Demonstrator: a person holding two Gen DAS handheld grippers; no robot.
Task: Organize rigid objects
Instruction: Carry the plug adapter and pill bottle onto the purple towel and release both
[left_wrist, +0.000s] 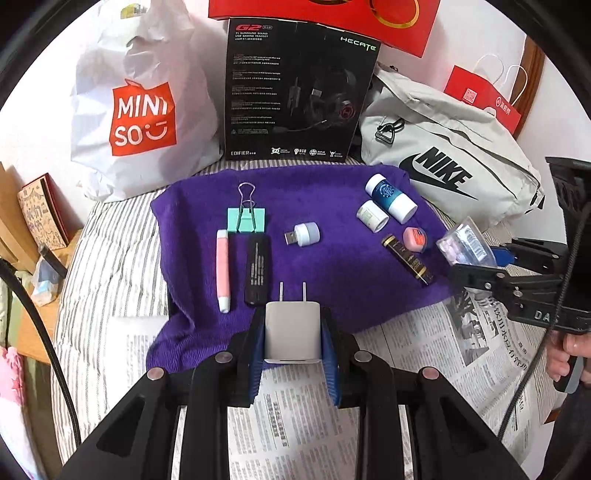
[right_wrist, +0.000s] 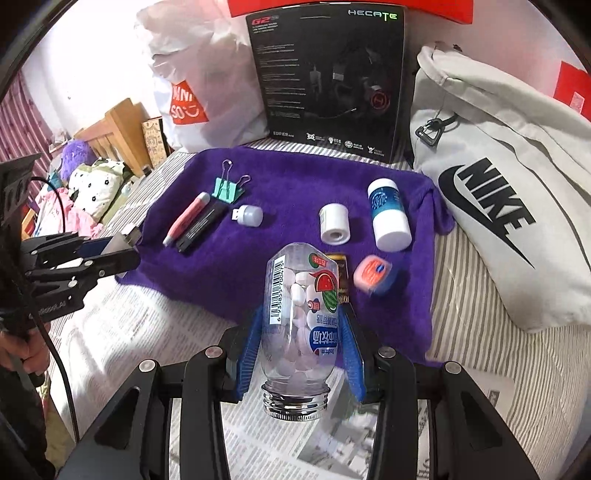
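Left wrist view: left gripper (left_wrist: 293, 332) pinches a white charger (left_wrist: 291, 330) by its flat sides, prongs forward, at the near edge of the purple towel (left_wrist: 332, 280). Right gripper (right_wrist: 301, 347) clamps a clear candy bottle (right_wrist: 303, 317), likewise over the towel's near edge; both probably bound for its rows of small items

The candy bottle (right_wrist: 303, 317) hides most of a dark tube (right_wrist: 341, 275) (perhaps lipstick).

Purple towel (left_wrist: 332, 266); white charger (left_wrist: 291, 332); striped grey-white bedsheet (left_wrist: 110, 258); pink pen (left_wrist: 222, 269).
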